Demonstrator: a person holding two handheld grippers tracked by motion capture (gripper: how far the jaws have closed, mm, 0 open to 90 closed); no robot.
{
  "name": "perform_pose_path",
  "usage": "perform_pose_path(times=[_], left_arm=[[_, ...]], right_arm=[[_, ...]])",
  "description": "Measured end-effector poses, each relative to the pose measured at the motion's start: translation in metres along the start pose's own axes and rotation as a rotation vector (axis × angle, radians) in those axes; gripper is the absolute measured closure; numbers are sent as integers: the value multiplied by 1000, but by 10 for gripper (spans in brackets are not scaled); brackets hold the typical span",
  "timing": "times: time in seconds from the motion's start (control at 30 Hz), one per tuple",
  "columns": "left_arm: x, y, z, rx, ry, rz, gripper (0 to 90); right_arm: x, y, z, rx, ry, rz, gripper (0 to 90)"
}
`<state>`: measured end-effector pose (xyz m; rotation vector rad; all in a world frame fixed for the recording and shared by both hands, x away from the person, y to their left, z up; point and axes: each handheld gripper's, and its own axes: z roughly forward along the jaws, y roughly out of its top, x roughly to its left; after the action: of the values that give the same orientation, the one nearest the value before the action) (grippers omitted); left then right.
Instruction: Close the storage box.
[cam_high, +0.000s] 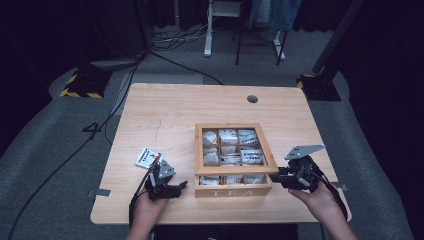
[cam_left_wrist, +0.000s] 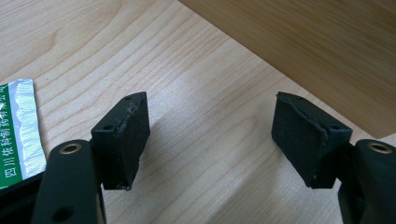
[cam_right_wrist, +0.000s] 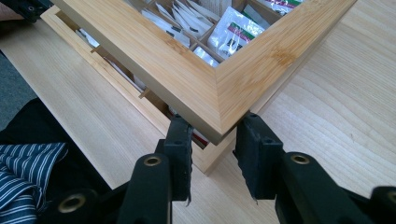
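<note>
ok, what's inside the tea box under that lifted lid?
The tea box has small compartments holding pale tea packets, seen through the lid, a frame raised at the corner between the right gripper jaws. Whether every compartment is filled cannot be told.

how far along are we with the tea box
Partly done: the tea box holds many sachets, and its lid is lifted off the base. In hand: the right gripper straddles the lid's near corner. Left: one tea packet lies outside on the table, by the open, empty left gripper.
</note>
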<state>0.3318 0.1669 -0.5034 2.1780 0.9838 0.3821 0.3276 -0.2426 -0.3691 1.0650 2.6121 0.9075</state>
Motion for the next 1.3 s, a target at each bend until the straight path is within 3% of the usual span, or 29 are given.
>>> perform_pose_path(times=[0.3,0.53,1.3], left_arm=[[0,0,0,0,0,0,286],[0,0,0,0,1,1,286],[0,0,0,0,1,0,286]], right_arm=[[2,-1,4,28,-8,-10,661],[2,-2,13,91,4,-31,657],[2,-4,27,195,19,-57,608]])
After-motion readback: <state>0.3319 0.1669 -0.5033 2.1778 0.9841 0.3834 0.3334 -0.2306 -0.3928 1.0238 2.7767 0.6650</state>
